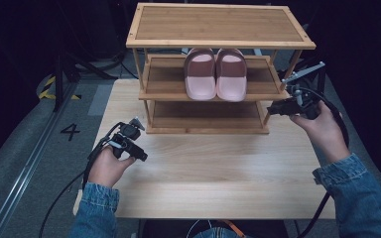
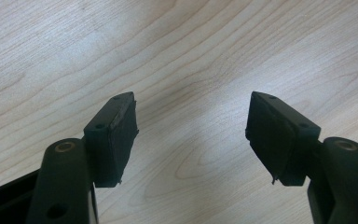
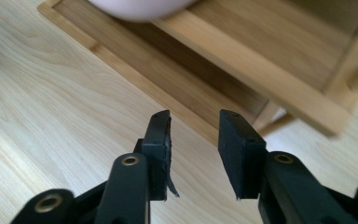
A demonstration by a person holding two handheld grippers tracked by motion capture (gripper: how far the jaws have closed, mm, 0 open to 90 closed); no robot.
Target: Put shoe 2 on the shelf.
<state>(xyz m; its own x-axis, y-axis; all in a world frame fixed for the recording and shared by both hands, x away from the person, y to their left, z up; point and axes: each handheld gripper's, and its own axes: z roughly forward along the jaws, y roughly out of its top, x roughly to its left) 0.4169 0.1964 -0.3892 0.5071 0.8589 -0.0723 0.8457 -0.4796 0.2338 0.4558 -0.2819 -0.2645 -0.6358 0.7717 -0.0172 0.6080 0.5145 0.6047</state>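
My left gripper (image 2: 192, 135) hangs over bare surface (image 1: 213, 168), jaws spread wide, nothing between them. My right gripper (image 3: 195, 154) (jaws parted, empty) faces the rack (image 1: 218, 42); the pink slippers (image 1: 216, 74) already sit on its middle shelf, so little seems left.

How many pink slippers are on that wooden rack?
2. Both sit side by side on the middle shelf of the rack: the left slipper and the right slipper, toes toward the person. The shelves' back parts are hidden, so others could be unseen.
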